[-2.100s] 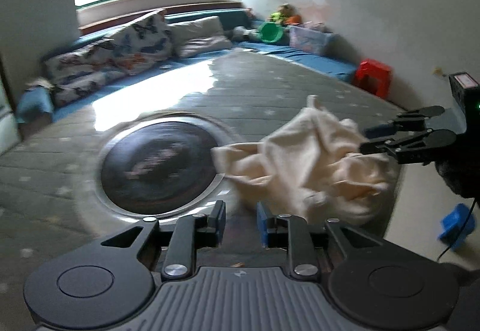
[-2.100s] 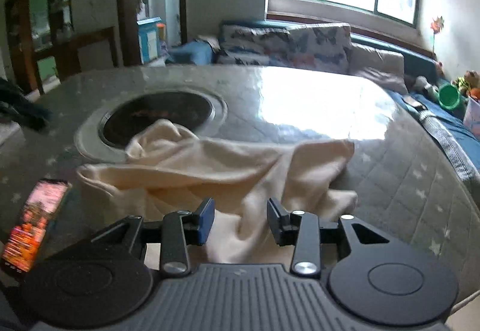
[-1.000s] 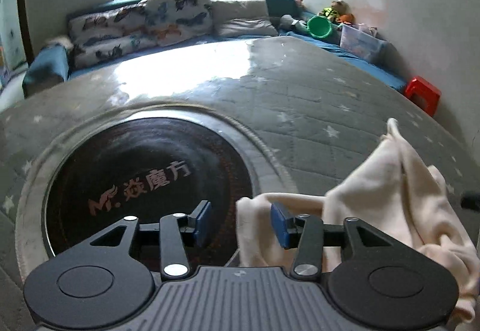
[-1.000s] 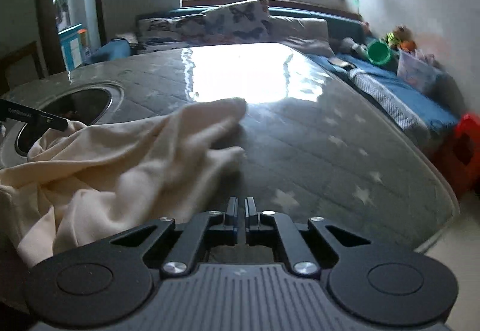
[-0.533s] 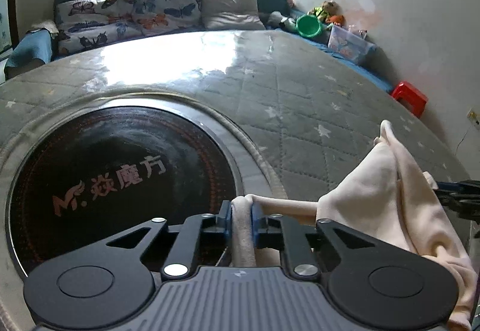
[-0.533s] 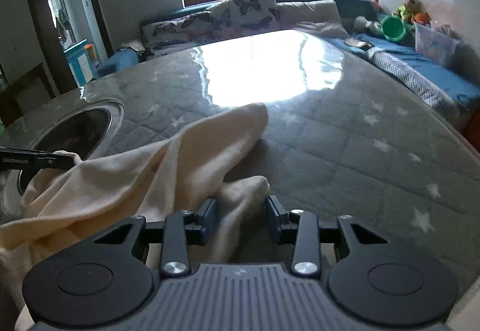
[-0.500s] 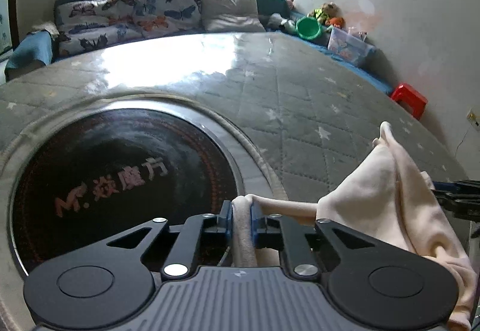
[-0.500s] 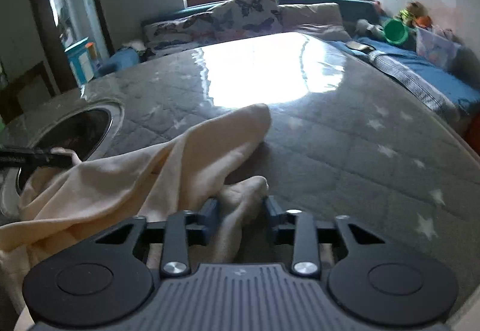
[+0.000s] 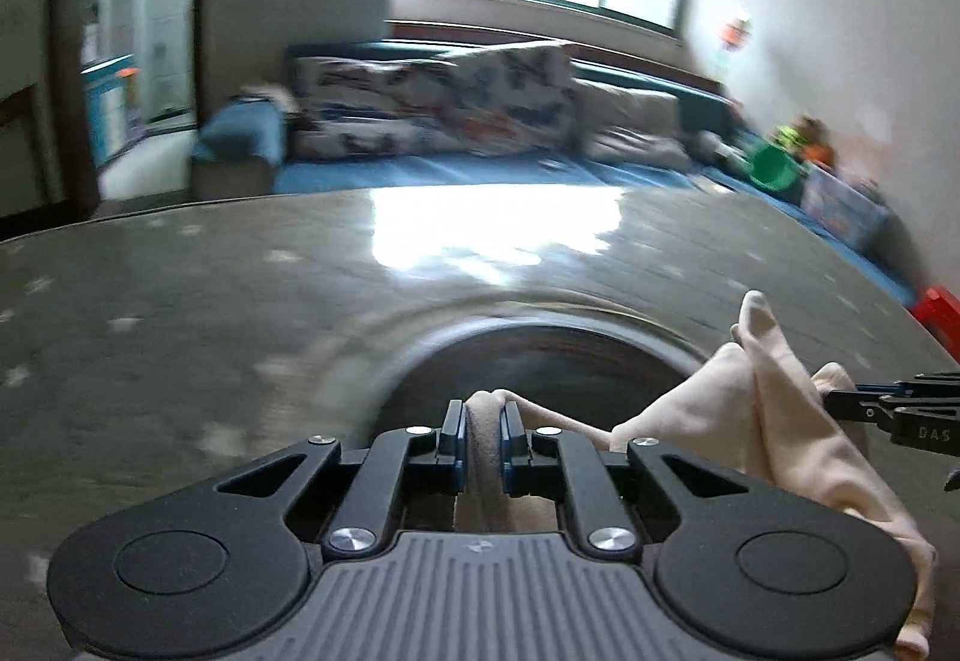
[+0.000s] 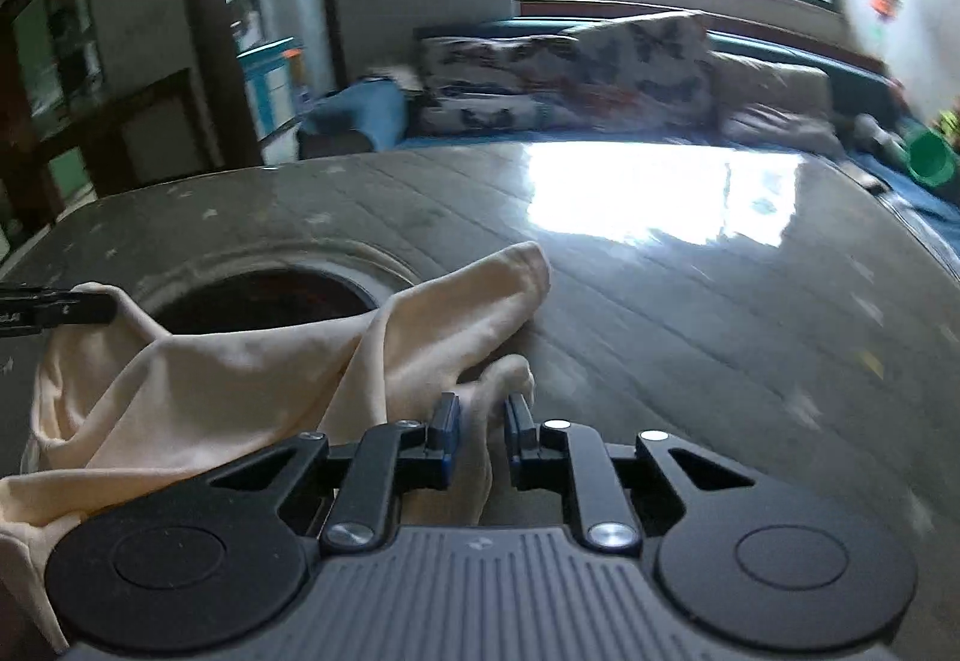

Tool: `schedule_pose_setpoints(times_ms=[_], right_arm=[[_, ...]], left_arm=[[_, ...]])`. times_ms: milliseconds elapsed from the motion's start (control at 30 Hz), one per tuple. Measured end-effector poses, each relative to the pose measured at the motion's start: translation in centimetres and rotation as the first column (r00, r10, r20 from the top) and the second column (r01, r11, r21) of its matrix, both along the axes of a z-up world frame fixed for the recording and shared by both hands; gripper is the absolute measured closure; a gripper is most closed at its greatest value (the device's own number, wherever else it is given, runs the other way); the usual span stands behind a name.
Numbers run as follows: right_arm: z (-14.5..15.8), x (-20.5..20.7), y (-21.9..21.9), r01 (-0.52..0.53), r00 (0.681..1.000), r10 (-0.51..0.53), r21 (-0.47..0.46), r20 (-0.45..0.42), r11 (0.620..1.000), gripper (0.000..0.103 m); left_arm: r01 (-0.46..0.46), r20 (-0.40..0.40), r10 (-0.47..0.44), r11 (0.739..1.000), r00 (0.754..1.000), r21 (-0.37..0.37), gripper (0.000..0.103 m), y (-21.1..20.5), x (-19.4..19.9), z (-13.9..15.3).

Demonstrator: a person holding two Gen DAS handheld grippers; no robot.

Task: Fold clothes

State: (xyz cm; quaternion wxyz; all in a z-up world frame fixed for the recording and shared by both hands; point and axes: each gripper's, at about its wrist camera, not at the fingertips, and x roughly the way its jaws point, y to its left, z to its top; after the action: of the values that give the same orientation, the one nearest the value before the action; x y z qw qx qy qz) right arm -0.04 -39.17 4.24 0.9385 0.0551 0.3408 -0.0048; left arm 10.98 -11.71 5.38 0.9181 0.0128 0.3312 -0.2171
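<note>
A cream garment (image 9: 744,409) lies crumpled on the round grey star-patterned table (image 9: 180,289). My left gripper (image 9: 483,415) is shut on one bunched edge of it, over the near rim of the dark round inset (image 9: 540,355). In the right wrist view the garment (image 10: 252,373) spreads leftward, and my right gripper (image 10: 483,409) is shut on a narrow end of it. The cloth stretches loosely between the two grippers. The right gripper (image 9: 840,396) shows at the far right of the left wrist view; the left gripper (image 10: 102,307) shows at the left edge of the right wrist view.
A blue sofa with butterfly cushions (image 10: 558,73) runs behind the table under the window. A green tub (image 9: 774,166) and toys sit at the sofa's right end, a red stool (image 9: 936,307) stands by the wall. Bare glossy table (image 10: 690,271) lies beyond the garment.
The right gripper's fingers have drawn together onto the garment's end. Both views have swung and tilted up and are motion-blurred; the left gripper still holds its edge.
</note>
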Motion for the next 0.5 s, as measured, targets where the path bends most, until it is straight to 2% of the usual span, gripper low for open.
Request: schedule_pose_setpoints(times_ms=[67,200,267,400,500], right_arm=[[0.4,2.3,1.5,-0.037,0.999,0.037,-0.004,0.009,0.999,0.087],[1.0,7.0,4.6,-0.113,0.993,0.113,-0.009,0.022,0.994,0.086],[0.7,8.6,6.1,-0.154,0.988,0.154,-0.005,-0.012,0.988,0.083],[-1.2,10.8,8.3,-0.163,0.985,0.158,-0.075,-0.076,0.984,0.083],[-1.5,10.8,8.5,-0.147,0.987,0.14,-0.093,-0.08,0.985,0.083]], left_arm=[[-0.042,0.0,0.042,0.999,0.999,0.001,0.091,1.9,0.9,0.0],[-0.065,-0.017,0.065,0.998,0.998,-0.006,0.091,4.2,1.8,-0.4],[-0.058,-0.027,0.058,0.998,0.998,-0.004,0.091,4.5,2.0,-0.8],[-0.044,-0.032,0.045,0.999,0.998,0.006,0.087,4.7,1.9,-1.0],[-0.034,-0.029,0.034,0.999,0.999,0.013,0.082,4.7,1.8,-0.8]])
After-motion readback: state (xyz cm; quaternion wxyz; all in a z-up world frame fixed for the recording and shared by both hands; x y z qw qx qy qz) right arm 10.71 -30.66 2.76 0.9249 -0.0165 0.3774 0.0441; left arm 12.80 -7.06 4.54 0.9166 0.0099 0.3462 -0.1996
